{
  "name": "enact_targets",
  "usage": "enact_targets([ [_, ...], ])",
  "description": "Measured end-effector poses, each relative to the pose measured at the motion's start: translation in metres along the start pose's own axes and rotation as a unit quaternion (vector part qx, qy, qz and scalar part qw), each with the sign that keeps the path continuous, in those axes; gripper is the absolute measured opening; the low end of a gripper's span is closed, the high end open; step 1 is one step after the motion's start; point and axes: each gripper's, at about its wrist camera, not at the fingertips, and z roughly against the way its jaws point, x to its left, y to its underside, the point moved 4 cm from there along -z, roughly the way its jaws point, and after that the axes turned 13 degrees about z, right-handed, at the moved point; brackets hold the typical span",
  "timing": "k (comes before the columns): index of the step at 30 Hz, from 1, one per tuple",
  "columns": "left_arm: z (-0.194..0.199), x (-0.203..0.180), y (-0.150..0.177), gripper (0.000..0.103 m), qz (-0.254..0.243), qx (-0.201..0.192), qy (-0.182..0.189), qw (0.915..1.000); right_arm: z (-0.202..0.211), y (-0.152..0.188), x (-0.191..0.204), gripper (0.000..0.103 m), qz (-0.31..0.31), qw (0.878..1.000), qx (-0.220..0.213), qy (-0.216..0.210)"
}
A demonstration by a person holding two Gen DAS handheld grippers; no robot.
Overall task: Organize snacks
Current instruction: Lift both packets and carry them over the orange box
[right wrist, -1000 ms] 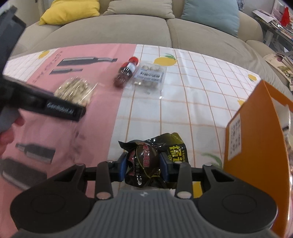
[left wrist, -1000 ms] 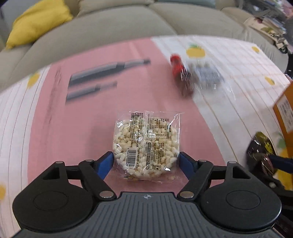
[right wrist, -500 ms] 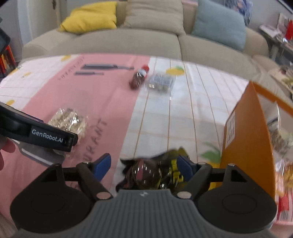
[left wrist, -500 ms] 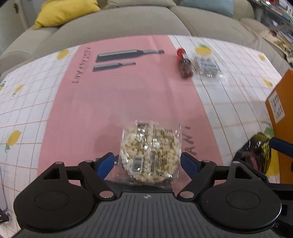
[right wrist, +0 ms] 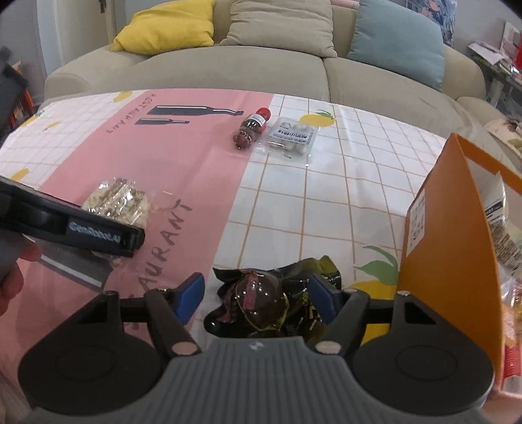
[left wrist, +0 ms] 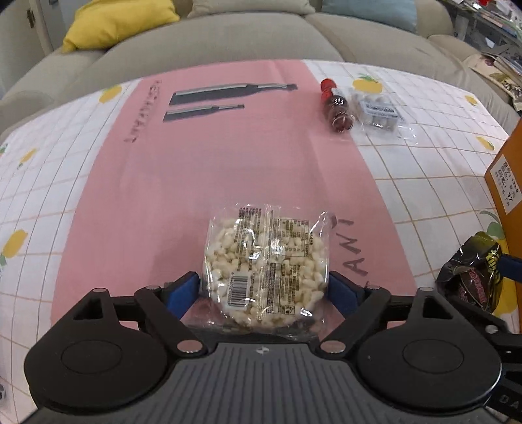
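My left gripper point(left wrist: 263, 288) is shut on a clear pack of puffed rice point(left wrist: 266, 265), its blue pads touching both sides; the pack also shows in the right wrist view point(right wrist: 119, 204). My right gripper point(right wrist: 256, 298) stands open around a black shiny snack bag point(right wrist: 272, 301), which lies between the jaws on the cloth; it also shows in the left wrist view point(left wrist: 471, 274). An orange box point(right wrist: 450, 228) with snacks inside stands just right of it.
A small red-capped bottle point(right wrist: 249, 128) and a clear pack of round sweets point(right wrist: 290, 137) lie at the far middle of the table. A pink and white checked cloth point(left wrist: 137, 202) covers the table. A sofa with cushions point(right wrist: 169, 27) is behind.
My right gripper has opened off the black bag, which now lies loose between the jaws. Both grippers have pulled back and up; the left still holds the puffed rice pack.
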Motion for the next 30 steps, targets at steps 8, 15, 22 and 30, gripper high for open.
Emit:
enact_targets([
  [8,-0.002,-0.002,-0.001,0.102,0.004,-0.017,0.001,0.9998,-0.002,0.006,0.003,0.058,0.001,1.0,0.016,0.011],
  [15,0.001,-0.005,0.001,0.092,0.003,-0.027,0.001,0.9996,-0.007,0.01,0.007,0.051,0.02,0.999,0.031,0.032],
  [22,0.0,-0.005,0.0,0.092,0.005,-0.023,0.001,0.9997,0.003,0.001,0.019,0.053,0.089,0.994,-0.02,0.066],
  [30,-0.001,-0.006,0.001,0.092,0.001,-0.024,0.004,0.9997,-0.016,0.005,0.016,0.037,0.089,0.994,0.0,0.064],
])
